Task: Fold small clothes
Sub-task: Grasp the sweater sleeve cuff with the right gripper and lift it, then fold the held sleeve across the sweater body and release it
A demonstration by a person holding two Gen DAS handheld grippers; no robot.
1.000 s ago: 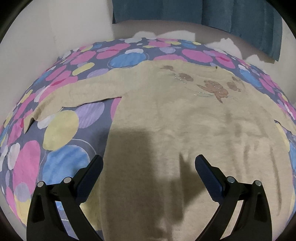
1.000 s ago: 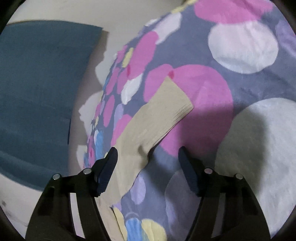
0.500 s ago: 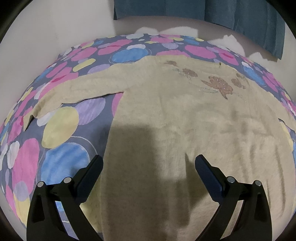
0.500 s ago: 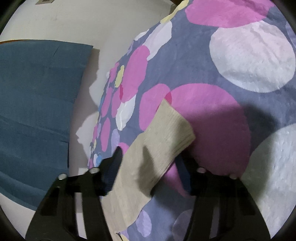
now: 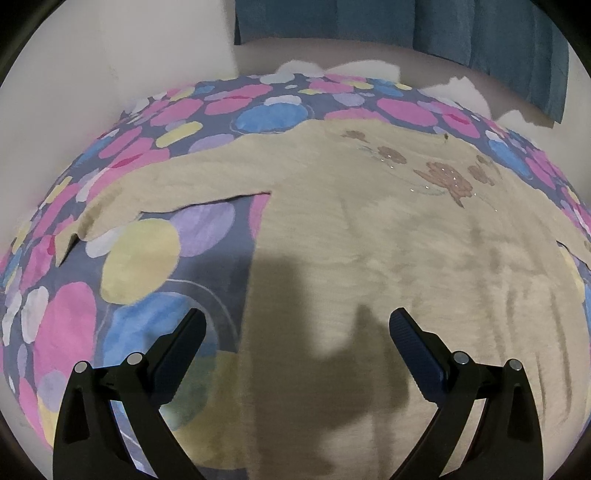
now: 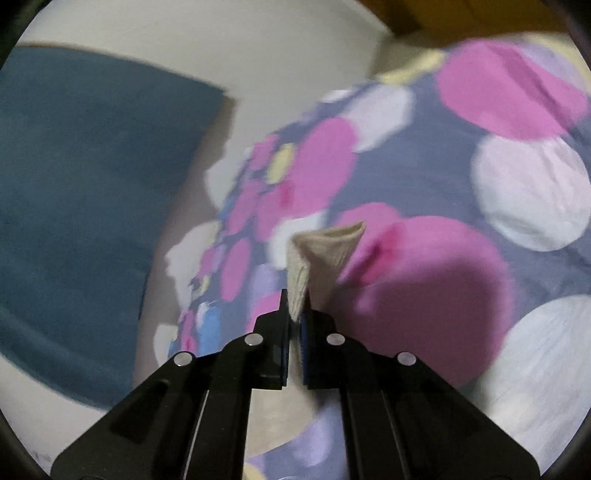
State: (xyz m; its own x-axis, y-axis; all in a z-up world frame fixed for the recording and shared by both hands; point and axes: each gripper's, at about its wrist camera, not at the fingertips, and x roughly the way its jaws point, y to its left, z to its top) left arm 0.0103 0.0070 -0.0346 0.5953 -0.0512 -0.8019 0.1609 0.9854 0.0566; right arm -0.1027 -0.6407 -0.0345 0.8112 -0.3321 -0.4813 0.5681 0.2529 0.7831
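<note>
A bed took up most of the room, covered in a slate-blue bedspread (image 5: 207,254) printed with big dots of pink, blue, yellow, lilac and white. Beyond its far edge ran a pale wall (image 5: 110,66), and a dark teal curtain (image 5: 461,33) hung down from the top on the far right side, its hem ending above the bed.

Spread flat on the bedspread lay a small cream sweater (image 5: 369,240), front up, with a brown embroidered motif (image 5: 447,177) near its far end. Its left sleeve (image 5: 155,192) stretched out toward the left edge of the bed. A dark shadow fell across the near part of the garment.

The left claw (image 5: 297,334) hovered over the sweater's near hem, its fingers spread wide with nothing between them.

Over on the right side of the bed, the right claw (image 6: 294,314) was pinched tight on the cuff (image 6: 321,254) of the other sleeve, which stood up bunched from between the pads, raised off a large pink dot on the bedspread (image 6: 517,192). That view was blurred. The curtain (image 6: 92,203) and wall (image 6: 258,48) showed to the left of it.
</note>
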